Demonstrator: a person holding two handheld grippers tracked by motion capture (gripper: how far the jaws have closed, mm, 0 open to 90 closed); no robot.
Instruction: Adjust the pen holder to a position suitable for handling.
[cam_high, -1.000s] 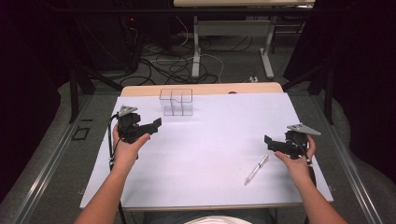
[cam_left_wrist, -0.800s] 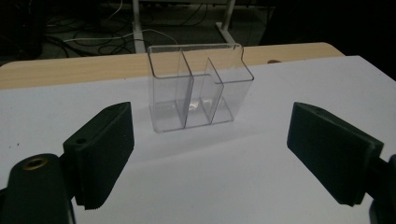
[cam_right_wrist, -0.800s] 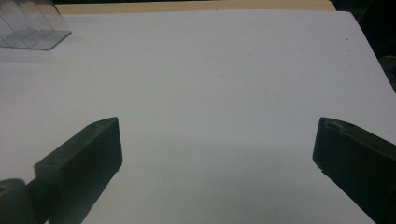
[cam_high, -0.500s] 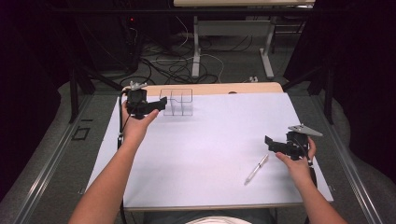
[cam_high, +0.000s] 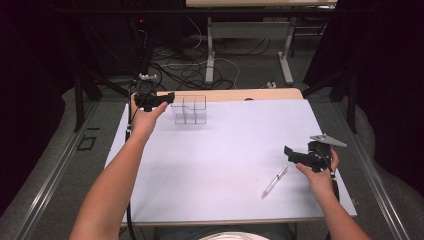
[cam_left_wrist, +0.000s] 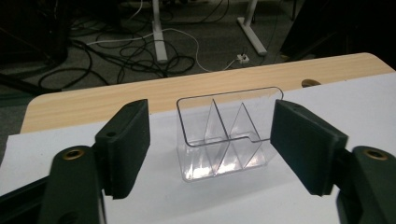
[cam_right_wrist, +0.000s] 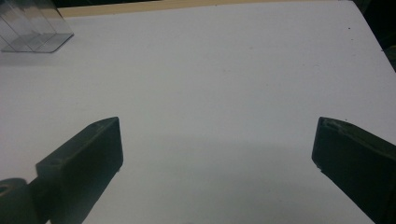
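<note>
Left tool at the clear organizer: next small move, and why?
Probably ease the left tool forward until its jaws straddle the organizer. Its jaws have just been closing, yet the organizer sits beyond them, untouched, framed in the gap.

I saw the organiser was clear glossy plastic, smooth, catching highlights along its dividers. The sheet under it looked like matt white paper. Beyond it, the table's far edge showed pale wood grain with a satin finish. My left gripper had matt black plastic jaws.
</note>
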